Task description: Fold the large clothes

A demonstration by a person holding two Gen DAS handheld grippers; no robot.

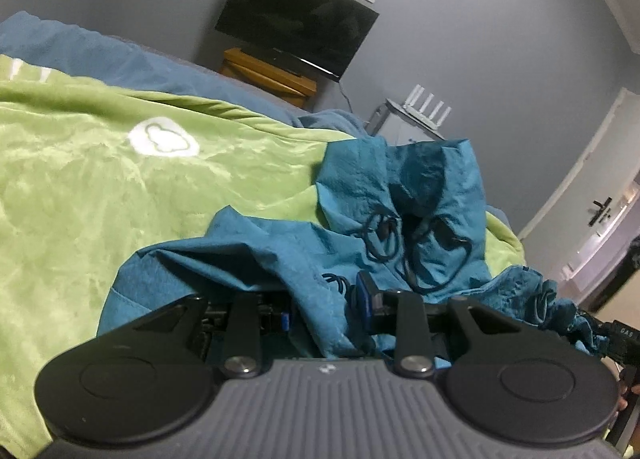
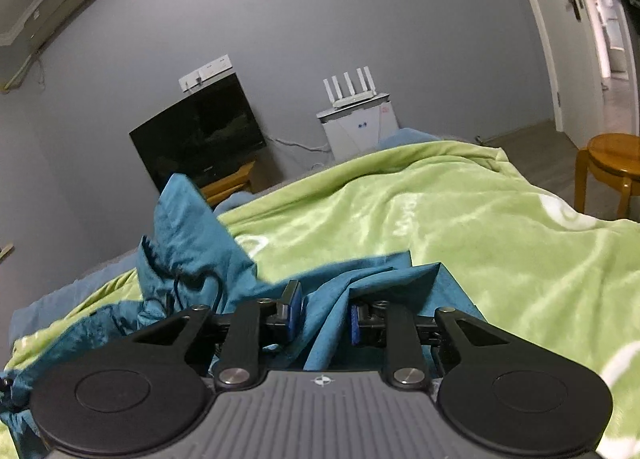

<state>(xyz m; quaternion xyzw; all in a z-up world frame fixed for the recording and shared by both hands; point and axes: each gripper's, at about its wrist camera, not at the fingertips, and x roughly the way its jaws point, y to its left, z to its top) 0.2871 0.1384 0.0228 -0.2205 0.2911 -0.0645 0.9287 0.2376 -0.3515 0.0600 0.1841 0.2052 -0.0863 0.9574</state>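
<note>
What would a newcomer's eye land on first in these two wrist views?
Probably the crumpled teal hooded jacket with black drawstrings, bunched on the bright green fleece blanket that covers the bed. Next, teal fabric sits pinched between the blue pads of both the left tool and the right tool. Behind, a dark flat television stands against the grey wall.

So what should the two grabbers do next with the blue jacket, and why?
Probably lay the pinched edge down flat. Both the left gripper and the right gripper have the teal jacket bunched between their pads, and its hood end lies crumpled on the green blanket, so the fold needs setting down.
</note>
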